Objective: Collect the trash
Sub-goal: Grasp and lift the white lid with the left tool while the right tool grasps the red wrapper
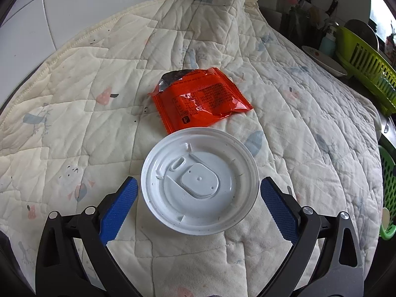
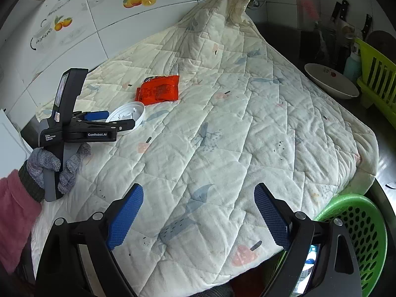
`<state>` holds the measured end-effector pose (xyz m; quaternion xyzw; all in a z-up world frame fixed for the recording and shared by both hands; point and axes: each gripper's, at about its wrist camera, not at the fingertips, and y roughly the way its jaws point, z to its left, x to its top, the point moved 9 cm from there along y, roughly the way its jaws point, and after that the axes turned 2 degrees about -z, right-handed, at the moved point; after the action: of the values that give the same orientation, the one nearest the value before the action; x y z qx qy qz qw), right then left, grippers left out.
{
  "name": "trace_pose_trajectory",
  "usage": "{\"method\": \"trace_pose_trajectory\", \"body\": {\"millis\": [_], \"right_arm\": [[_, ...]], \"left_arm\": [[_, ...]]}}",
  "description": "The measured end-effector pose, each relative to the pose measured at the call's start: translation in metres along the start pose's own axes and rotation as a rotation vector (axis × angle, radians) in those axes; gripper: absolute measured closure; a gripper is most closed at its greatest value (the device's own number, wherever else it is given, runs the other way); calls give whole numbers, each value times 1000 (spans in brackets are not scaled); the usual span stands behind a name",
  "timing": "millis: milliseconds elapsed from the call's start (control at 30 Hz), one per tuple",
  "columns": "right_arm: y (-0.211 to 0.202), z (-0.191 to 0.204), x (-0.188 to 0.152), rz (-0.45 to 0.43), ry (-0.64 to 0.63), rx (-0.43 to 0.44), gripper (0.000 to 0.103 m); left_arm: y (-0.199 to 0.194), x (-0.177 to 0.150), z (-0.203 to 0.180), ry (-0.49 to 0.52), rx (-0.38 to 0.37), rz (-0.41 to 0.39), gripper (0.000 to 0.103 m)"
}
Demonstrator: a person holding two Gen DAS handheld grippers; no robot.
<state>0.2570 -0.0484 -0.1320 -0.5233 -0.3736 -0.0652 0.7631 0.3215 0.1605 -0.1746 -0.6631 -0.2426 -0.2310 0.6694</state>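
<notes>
**Left wrist and right wrist views: lid and wrapper on a quilted cover**

Left wrist view: a white plastic lid [image 1: 200,182] is shown lying underside-up on a cream quilted cover [image 1: 81,113]. The lid is framed by the left gripper [image 1: 199,198], whose blue fingers [image 1: 120,206] are held apart, one on either side of the rim; a narrow gap is seen at the left finger, while contact at the right finger cannot be told. Just beyond the lid, at its far edge, a torn red wrapper [image 1: 201,100] is laid flat, its silver lining exposed at the far left corner. At the far right, a white dish [image 1: 324,61] and a green rack [image 1: 368,66] are seen beside the cover.

Right wrist view: the right gripper [image 2: 199,216] is held above the near part of the cover, its blue fingers [image 2: 126,219] spread wide with nothing between them. The left gripper is seen at the left, gripped by a hand in a grey knitted glove [image 2: 53,167] with a pink sleeve [image 2: 14,217] behind it, and its fingers are placed on either side of the lid. The red wrapper lies just beyond the lid, towards the tiled wall [image 2: 74,24]. A green perforated basket [image 2: 358,232] is seen at the near right, below the cover's edge. The dish is seen again at the far right.
</notes>
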Motion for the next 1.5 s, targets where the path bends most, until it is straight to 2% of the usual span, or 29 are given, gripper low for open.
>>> {"method": "trace_pose_trajectory", "body": {"millis": [100,333,700,1100,1367,1500], "right_arm": [[2,4,2,-1,-10,5,15],[10,7,6,3,-30,7,15],[43,21,45,-1,-82,49,15],[130,57,119,43,-103,120,15],[185,80,151,83,-55,144,15],[209,85,159,117,-35,136,11]], "left_arm": [[2,-1,2,12,27,0,5],[-1,-2,2,2,19,-31,11],[-53,-13,24,-83,63,-107,12],[-104,-32,60,-150,138,-181,12],[-113,-47,76,-183,152,-184,12],[-114,-53,81,-199,153,-180,13]]}}
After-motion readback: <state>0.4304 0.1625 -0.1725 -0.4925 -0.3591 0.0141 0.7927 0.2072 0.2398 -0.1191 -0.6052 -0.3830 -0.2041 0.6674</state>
